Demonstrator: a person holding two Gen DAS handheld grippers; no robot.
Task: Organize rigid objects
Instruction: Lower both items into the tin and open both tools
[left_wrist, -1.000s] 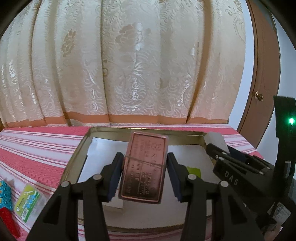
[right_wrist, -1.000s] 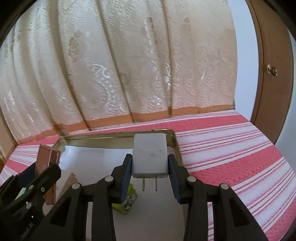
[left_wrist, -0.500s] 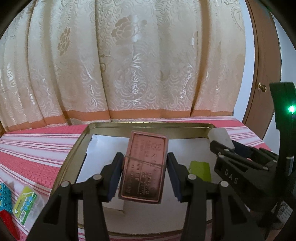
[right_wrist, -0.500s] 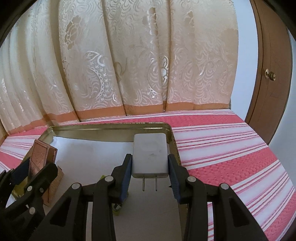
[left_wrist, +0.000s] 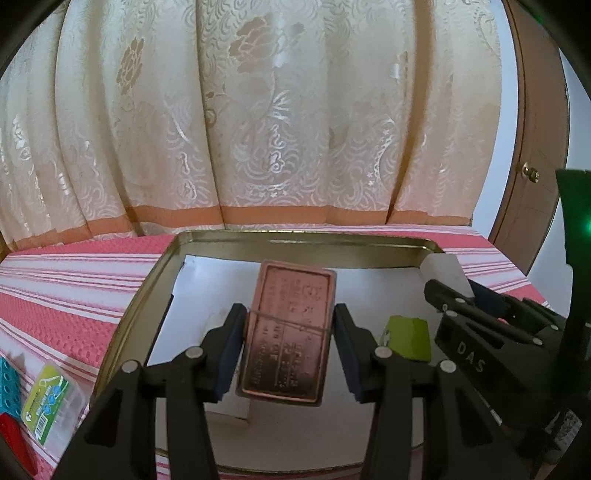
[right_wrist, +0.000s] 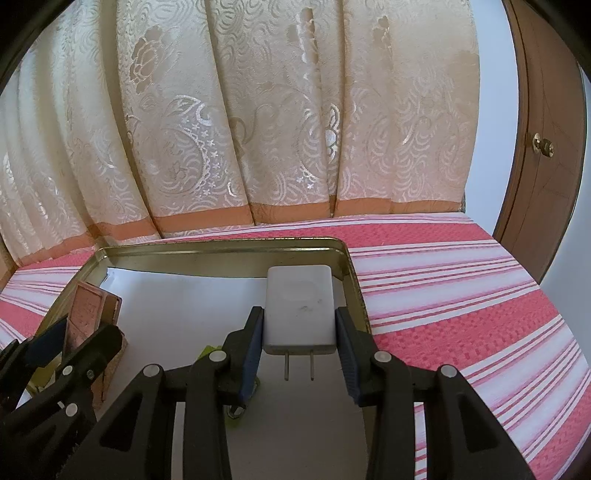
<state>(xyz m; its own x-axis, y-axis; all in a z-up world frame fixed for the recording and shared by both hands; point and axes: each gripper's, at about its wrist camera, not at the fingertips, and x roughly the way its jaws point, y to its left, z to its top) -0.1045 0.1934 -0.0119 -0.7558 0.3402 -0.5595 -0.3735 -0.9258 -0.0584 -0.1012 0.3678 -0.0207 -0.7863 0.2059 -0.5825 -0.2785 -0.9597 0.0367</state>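
Copper-coloured box (left_wrist: 286, 332) and white charger (right_wrist: 300, 306) both held over the tin tray (left_wrist: 258, 236), neither yet set down.

Left gripper (left_wrist: 288, 347) is clamped on the box by its long sides, face tilted toward the camera; right gripper (right_wrist: 300, 343) is clamped on the charger, prongs pointing back at the wrist. Both hang above the tray's white paper liner (left_wrist: 207, 295), the charger near the far right corner, beside the rim. A green item (left_wrist: 408, 338) lies on the liner between the two grippers. Risks, as judged: the grippers stand close together and could knock on lowering; the box could come down on the green item; the charger could catch the rim and tip out onto the striped cloth (right_wrist: 461, 295).
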